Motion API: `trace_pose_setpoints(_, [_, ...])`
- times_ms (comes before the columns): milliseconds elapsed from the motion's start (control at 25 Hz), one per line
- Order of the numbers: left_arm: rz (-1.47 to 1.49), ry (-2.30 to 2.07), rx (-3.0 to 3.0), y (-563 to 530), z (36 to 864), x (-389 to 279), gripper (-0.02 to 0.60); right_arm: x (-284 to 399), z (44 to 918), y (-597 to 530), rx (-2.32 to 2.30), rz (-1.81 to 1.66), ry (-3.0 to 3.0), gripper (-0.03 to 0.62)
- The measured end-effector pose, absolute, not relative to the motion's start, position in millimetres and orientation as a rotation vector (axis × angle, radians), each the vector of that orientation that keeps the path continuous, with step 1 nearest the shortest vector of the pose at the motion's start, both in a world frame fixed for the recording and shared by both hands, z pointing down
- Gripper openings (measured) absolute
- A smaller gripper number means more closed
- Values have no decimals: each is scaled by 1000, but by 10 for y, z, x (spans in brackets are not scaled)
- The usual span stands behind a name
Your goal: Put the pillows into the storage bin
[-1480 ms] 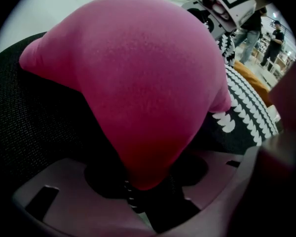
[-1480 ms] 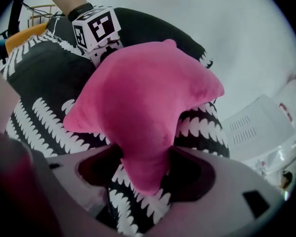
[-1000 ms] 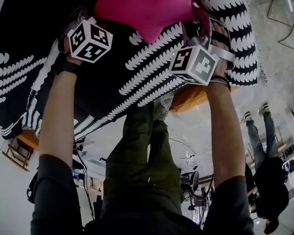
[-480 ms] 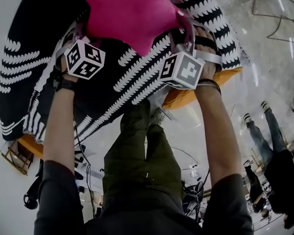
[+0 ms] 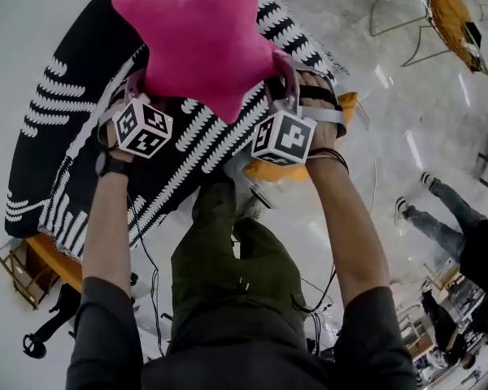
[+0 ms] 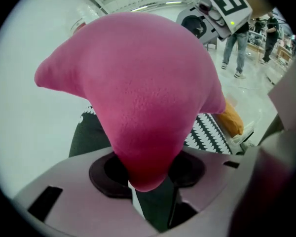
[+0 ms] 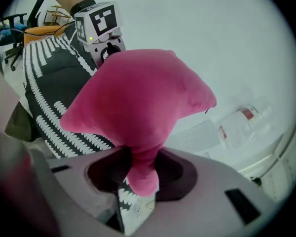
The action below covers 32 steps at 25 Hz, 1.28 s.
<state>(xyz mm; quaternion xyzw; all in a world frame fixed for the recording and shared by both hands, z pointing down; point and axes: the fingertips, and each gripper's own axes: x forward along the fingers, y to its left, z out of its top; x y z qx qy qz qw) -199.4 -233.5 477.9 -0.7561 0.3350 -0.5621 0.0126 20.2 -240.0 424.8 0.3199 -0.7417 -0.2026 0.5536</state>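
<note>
A: Why hold it from two sides?
B: It looks soft; the left claw [image 6: 145,174] is clenched on one point of the pink star pillow [image 5: 203,43], the right claw [image 7: 140,172] on another, so it is held spread, clear above the striped throw [image 5: 73,161]; no bin shows.
A: And the arms [image 5: 110,218]?
B: Both stretched forward; claws angled downward.

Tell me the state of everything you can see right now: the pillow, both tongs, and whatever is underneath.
Pink star pillow, held in the air above the throw, gripped at two of its points.
Left tongs, shut on one point of the pillow.
Right tongs, shut on another point of the pillow.
Black and white throw, spread over orange furniture, not touched by the tongs.
Orange furniture, mostly covered by the throw.
</note>
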Motion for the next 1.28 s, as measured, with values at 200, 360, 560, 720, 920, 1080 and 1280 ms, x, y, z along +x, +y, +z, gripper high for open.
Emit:
trace_pose_setpoints(200, [-1738, 1001, -2357, -1738, 4332, -1672, 187, 519, 3777, -1741, 788, -478, -1734, 141])
trace_pose_setpoints(360, [-1681, 883, -2367, -1601, 4151, -1038, 187, 1133, 3569, -1379, 880, -427, -1674, 140])
trace_pose_setpoints(560, [-1601, 604, -2394, -1476, 4250, 148, 187, 2234, 3664, -844, 1023, -269, -1555, 141])
trace_pose_setpoints(720, [-1580, 411, -2398, -1259, 4586, 1064, 187, 3057, 4005, -379, 1093, -144, -1482, 141])
trace_pose_setpoints(920, [-1567, 62, -2342, -791, 5066, 1997, 187, 3759, 4534, 504, 1205, 103, -1380, 141])
trace_pose_setpoints(1080, [-1585, -129, -2274, -440, 5474, 2450, 187, 4063, 5019, 1052, 1266, 257, -1338, 141])
trace_pose_setpoints(1280, [-1671, -286, -2174, -91, 6162, 2565, 189, 4104, 5826, 1506, 1297, 407, -1350, 143])
